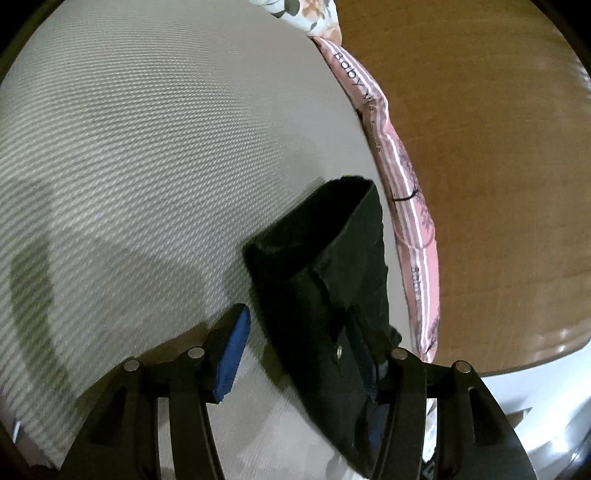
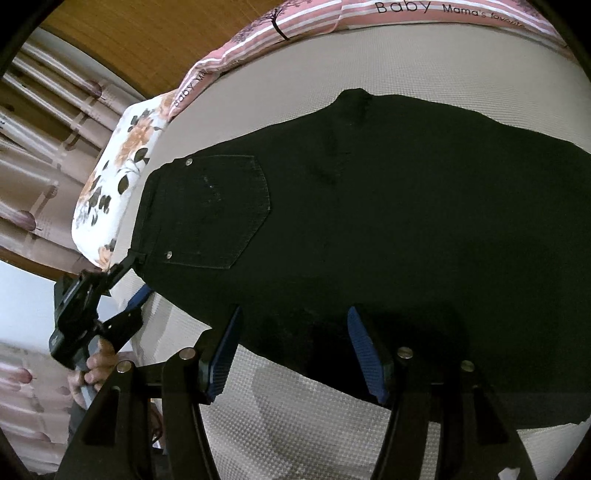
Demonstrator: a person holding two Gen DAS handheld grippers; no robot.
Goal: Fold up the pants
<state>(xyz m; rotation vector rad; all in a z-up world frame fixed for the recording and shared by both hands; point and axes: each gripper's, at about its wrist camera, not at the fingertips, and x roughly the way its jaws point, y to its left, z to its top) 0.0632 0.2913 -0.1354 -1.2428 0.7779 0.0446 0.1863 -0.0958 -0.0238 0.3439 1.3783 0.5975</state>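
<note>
Black denim pants (image 2: 369, 221) lie flat on a grey waffle-textured mattress (image 2: 295, 417) near its pink-striped edge (image 2: 314, 22); both the left gripper (image 1: 303, 354) and the right gripper (image 2: 291, 350) are spread wide, gripping nothing.

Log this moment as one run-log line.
task: fold pants | pants: flat on bed, back pocket up | left gripper: open at waistband | right gripper: open over near edge

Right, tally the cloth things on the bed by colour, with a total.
Black: 1, the pants.
Pink striped: 1, the blanket along the far edge.
White floral: 1, the pillow.
Total: 3.
</note>
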